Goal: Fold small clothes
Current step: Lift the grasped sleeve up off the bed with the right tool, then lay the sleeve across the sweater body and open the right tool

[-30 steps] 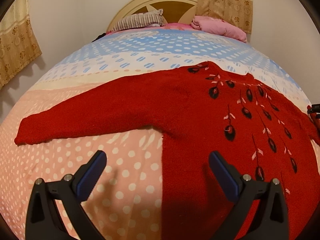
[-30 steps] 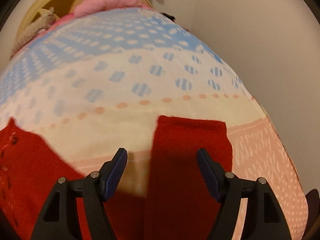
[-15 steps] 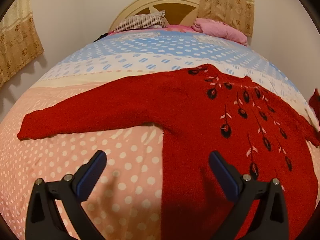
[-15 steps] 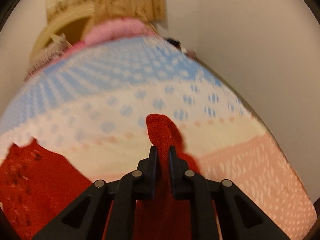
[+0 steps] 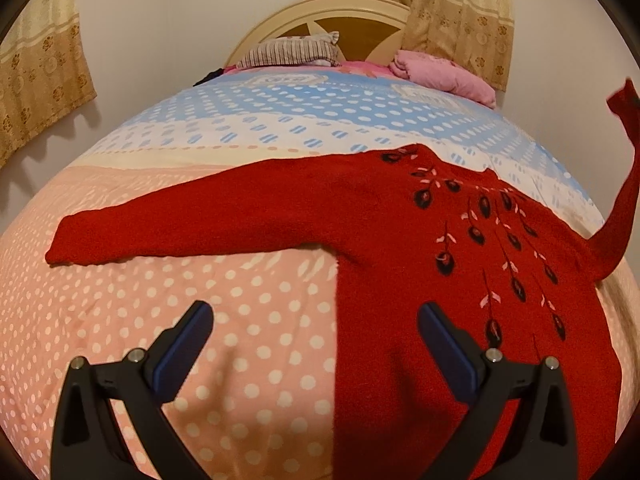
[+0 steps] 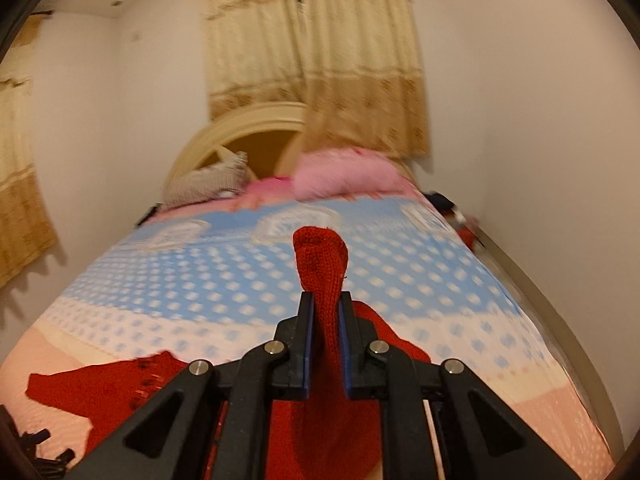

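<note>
A small red knitted sweater (image 5: 360, 216) with dark embroidered buds lies flat on the bed, its left sleeve (image 5: 160, 224) stretched out to the left. My left gripper (image 5: 316, 328) is open and empty, hovering over the sweater's lower left edge. My right gripper (image 6: 325, 312) is shut on the cuff of the right sleeve (image 6: 320, 256) and holds it up off the bed. In the left wrist view that raised sleeve (image 5: 624, 184) rises at the far right edge.
The bed (image 5: 200, 320) has a polka-dot cover, pink near me and blue farther back. A striped pillow (image 5: 292, 50) and a pink bundle (image 5: 444, 76) lie by the headboard (image 5: 340, 12). Walls and curtains (image 6: 316, 52) surround the bed; a wall runs close along its right side.
My right gripper closed on the right sleeve's cuff and lifted it well above the bed. The left gripper stayed open and pulled back a little.
</note>
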A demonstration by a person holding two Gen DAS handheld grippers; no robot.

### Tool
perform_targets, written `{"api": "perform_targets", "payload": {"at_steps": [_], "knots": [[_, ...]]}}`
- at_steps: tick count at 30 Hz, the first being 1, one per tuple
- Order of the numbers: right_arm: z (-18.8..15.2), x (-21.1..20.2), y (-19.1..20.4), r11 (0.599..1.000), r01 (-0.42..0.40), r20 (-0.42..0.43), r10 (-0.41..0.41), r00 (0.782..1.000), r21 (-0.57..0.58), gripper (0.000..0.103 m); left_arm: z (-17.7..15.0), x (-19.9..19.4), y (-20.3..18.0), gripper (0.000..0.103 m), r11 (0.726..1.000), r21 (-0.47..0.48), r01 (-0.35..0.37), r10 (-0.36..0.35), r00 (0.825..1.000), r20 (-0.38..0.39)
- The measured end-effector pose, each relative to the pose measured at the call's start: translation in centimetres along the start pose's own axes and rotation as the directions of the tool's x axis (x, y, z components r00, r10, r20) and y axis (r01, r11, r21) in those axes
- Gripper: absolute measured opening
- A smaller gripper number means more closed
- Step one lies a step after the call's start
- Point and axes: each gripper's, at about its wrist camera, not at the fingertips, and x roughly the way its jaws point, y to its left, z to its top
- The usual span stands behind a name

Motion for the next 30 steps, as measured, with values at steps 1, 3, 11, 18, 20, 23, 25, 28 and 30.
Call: {"api": "perform_targets", "payload": {"at_steps": [1,3,11,18,20,23,25,28,30], "knots": [[0.4,-0.3,1.3,1.000,-0.025,0.011,0.025,1.000,-0.014,0.011,0.0,0.0,0.2,0.103,1.000,-0.004,-0.001,0.001,1.000,0.001],[1.1,-0.7,3.8,0.997,-0.063,0.026,0.064,0.998,-0.046,0.011,-0.1,-0.1,0.6,0.103,1.000,-0.013,-0.003,0.003,1.000,0.002],[1.4,-0.7,11.5,0.972,-0.185,0.028,0.191,0.981,-0.142,0.011,-0.6,0.2,1.8,0.103,0.999,-0.035,-0.002,0.002,1.000,-0.010],[-0.8,0.9,17.6,0.940,-0.282,-0.026,0.282,0.959,-0.194,0.011,-0.9,0.6,2.7,0.103,0.998,-0.063,-0.001,-0.001,1.000,-0.031],[-2.4,1.5,19.9,0.921,-0.323,-0.056,0.319,0.946,-0.218,0.011,-0.9,0.6,3.1,0.103,0.997,-0.071,-0.007,0.004,0.999,-0.035],[-5.3,2.6,23.7,0.887,-0.384,-0.107,0.369,0.923,-0.257,0.011,-1.0,0.3,3.7,0.103,0.997,-0.080,0.003,-0.005,0.999,-0.032],[-8.0,3.6,26.4,0.859,-0.429,-0.157,0.400,0.903,-0.278,0.011,-1.0,0.2,3.9,0.103,0.997,-0.078,0.008,-0.011,0.999,-0.032],[-12.6,5.7,30.0,0.821,-0.479,-0.240,0.419,0.876,-0.312,0.011,-1.0,0.2,4.1,0.103,0.998,-0.069,0.007,-0.009,0.999,-0.035],[-16.1,7.9,31.9,0.779,-0.553,-0.355,0.448,0.821,-0.295,0.011,-0.9,0.3,4.1,0.103,0.998,-0.065,0.005,-0.008,0.999,-0.042]]}}
